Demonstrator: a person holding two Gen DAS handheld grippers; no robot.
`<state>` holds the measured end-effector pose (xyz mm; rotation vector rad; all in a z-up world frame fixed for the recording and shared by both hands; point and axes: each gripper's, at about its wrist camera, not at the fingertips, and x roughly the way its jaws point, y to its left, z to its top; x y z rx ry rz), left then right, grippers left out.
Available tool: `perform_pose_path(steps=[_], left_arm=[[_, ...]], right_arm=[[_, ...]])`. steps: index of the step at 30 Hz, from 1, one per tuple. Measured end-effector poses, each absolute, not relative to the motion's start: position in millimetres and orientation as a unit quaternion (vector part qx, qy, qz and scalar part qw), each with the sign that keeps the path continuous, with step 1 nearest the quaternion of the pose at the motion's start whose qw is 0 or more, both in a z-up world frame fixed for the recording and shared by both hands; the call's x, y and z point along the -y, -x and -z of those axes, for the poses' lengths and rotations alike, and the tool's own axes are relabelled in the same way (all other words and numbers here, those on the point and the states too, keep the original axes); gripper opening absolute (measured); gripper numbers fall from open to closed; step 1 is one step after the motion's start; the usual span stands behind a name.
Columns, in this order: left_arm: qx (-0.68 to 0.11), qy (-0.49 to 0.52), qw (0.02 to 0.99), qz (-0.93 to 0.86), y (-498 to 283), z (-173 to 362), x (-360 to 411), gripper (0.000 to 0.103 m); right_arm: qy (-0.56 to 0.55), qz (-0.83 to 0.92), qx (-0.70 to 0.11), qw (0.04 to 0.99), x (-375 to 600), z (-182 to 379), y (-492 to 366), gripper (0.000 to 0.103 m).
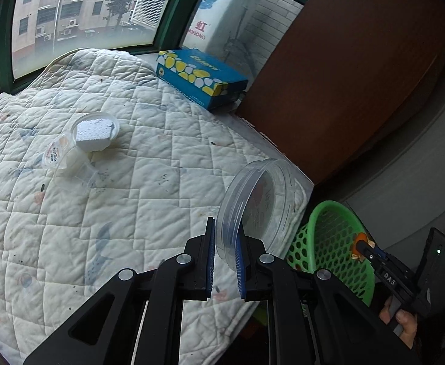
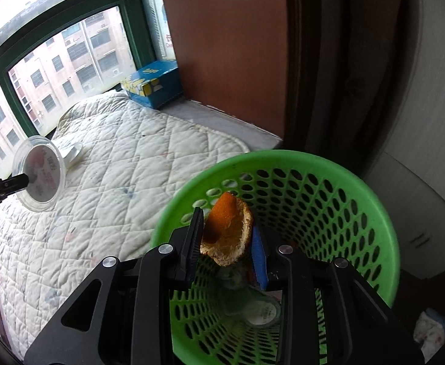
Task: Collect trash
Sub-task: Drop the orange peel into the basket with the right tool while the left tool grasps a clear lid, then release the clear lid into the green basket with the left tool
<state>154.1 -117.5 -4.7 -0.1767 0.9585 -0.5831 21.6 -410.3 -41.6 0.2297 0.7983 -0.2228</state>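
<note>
My left gripper (image 1: 226, 228) is shut on the rim of a clear round plastic lid (image 1: 262, 200), held on edge above the quilted pad's (image 1: 100, 213) right corner. The right wrist view shows that lid (image 2: 41, 173) at far left. My right gripper (image 2: 227, 220) is shut on an orange peel (image 2: 228, 231) just over the mouth of the green mesh basket (image 2: 283, 155). From the left wrist view the peel (image 1: 359, 240) hangs over the basket (image 1: 329, 210). A clear cup with a white block (image 1: 94, 133) lies on the pad further back.
A blue tissue box (image 1: 201, 76) sits at the pad's far edge by the window. A brown wooden panel (image 1: 344, 76) stands to the right. A lidded container (image 2: 262, 310) lies in the basket's bottom. A person's hand (image 1: 402, 319) grips the right tool.
</note>
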Motion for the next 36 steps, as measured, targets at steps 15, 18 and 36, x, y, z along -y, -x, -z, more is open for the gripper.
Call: perform_pose_path(steps=[15, 18, 36], left_arm=[[-0.449, 0.021, 0.824, 0.344, -116.9, -9.6, 207.3, 0.012], [-0.454, 0.004, 0.816, 0.356, -109.7, -5.0, 229.6, 0.012], [-0.48, -0.067, 0.774, 0.407, -68.2, 21.4, 322.2, 0.013]], right_arm=[[-0.127, 0.147, -0.364, 0.911, 461.3, 34.3, 15.5, 0.057], [-0.128, 0.148, -0.356, 0.914, 465.3, 28.4, 24.5, 0.063], [-0.141, 0.174, -0.323, 0.92, 488.9, 13.7, 58.5, 0.072]])
